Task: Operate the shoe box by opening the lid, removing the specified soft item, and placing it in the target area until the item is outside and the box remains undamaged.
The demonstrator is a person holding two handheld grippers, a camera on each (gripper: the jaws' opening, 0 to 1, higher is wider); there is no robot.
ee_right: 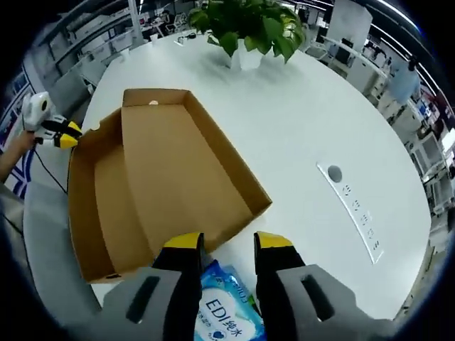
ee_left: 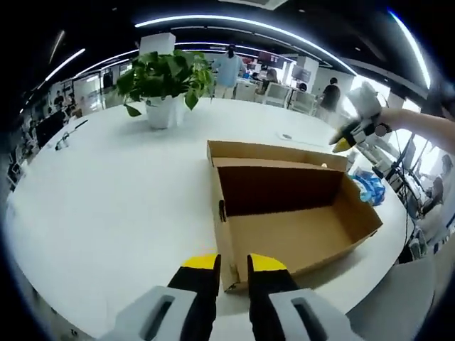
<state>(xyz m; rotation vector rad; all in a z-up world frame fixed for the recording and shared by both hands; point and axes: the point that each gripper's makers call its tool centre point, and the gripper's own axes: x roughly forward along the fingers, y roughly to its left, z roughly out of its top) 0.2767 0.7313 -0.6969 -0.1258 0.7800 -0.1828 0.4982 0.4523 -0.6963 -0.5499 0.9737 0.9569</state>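
Two grippers over a white round table (ee_left: 106,206). Open cardboard shoe box (ee_left: 298,234) lying there, lid flap folded back, inside bare brown. Left gripper (ee_left: 233,264) at the box's near corner, jaws narrowly apart, gripping nothing. Right gripper (ee_right: 227,245) at the opposite side, jaws parted around a blue-and-white soft pack (ee_right: 227,312), outside the box just beside its wall; contact unclear. Potted plant (ee_left: 165,85) well beyond.

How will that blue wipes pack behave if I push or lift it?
The pack looks like a soft plastic pouch, so it probably sags and dents. Its glossy film may slip. It lies flat on the table beside the box, unlikely to roll.
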